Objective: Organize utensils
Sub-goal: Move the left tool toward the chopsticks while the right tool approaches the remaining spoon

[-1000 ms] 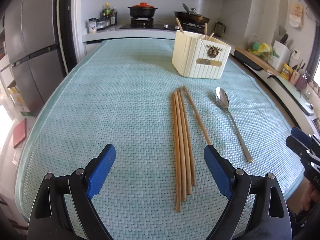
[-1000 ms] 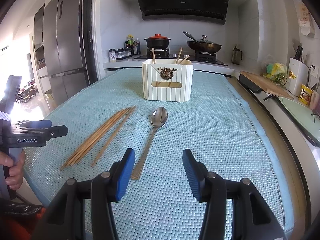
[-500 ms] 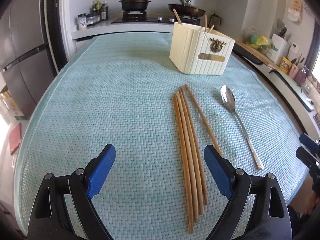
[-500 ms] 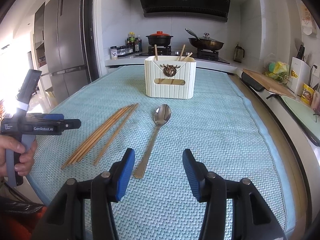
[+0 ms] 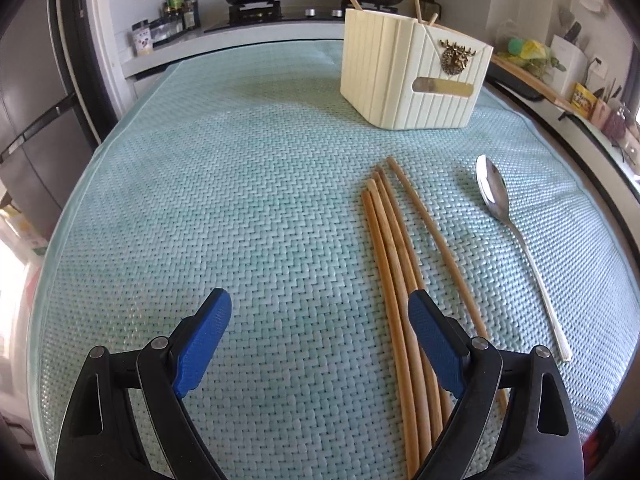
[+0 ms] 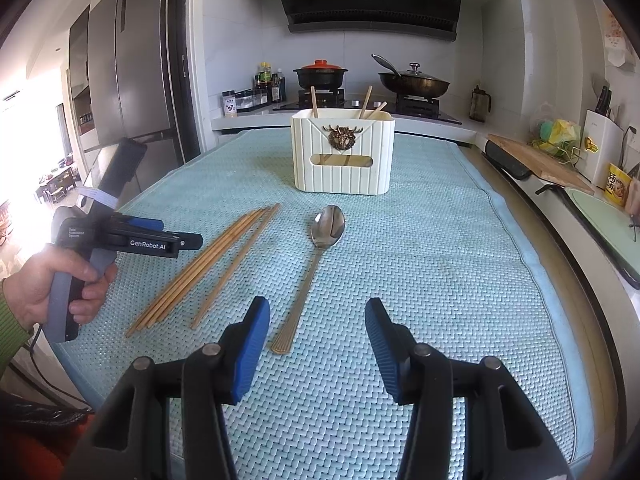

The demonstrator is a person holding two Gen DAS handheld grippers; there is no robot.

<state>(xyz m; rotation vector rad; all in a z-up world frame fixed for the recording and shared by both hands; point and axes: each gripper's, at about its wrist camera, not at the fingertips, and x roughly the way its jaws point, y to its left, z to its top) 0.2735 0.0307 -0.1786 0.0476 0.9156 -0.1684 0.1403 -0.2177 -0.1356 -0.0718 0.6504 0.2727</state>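
Several wooden chopsticks (image 5: 394,256) lie side by side on the teal woven mat (image 5: 248,184); they also show in the right wrist view (image 6: 208,264). A metal spoon (image 5: 516,240) lies to their right, also seen in the right wrist view (image 6: 316,256). A cream utensil holder (image 5: 412,76) with a few chopsticks in it stands further back, also in the right wrist view (image 6: 342,156). My left gripper (image 5: 320,320) is open and empty, its right finger over the chopsticks' near ends. My right gripper (image 6: 316,320) is open and empty, just right of the spoon handle.
A stove with a red-lidded pot (image 6: 320,74) and a pan (image 6: 414,82) stands behind the table. A fridge (image 6: 132,80) is at the left. A counter with a cutting board (image 6: 536,160) runs along the right. The left hand-held gripper (image 6: 120,236) shows at the table's left edge.
My left gripper has moved forward and lower toward the chopsticks, which now reach under its right finger. My right gripper has crept forward toward the spoon. Both stayed open.
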